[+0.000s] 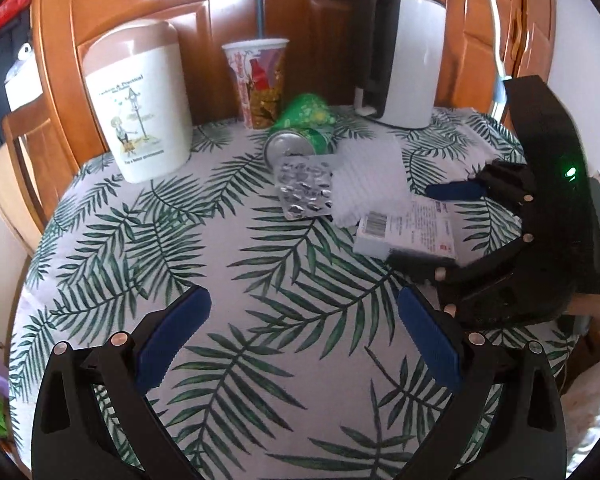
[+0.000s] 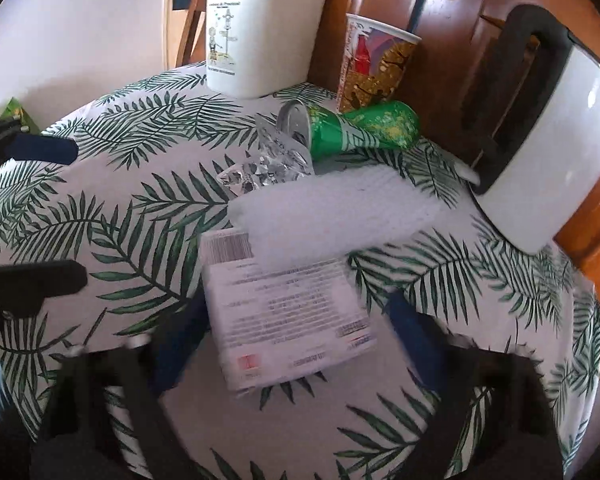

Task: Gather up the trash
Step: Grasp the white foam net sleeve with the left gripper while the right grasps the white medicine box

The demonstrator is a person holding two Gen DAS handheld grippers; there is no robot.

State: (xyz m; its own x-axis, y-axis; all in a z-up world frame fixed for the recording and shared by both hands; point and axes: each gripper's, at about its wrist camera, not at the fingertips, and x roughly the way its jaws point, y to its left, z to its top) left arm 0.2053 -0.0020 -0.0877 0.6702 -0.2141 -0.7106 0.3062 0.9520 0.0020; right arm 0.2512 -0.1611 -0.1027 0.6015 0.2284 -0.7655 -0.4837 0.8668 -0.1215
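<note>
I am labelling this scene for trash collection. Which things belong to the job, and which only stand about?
Job: white box, blister pack, green can, trash bin, right gripper.
Standing about: kettle, paper cup.

Near the table's back edge a green can (image 2: 340, 130) lies on its side, a silver blister pack (image 1: 306, 190) and white ribbed plastic (image 1: 368, 180) just before it; the white printed carton (image 2: 288, 312) lies flat towards the middle
</note>
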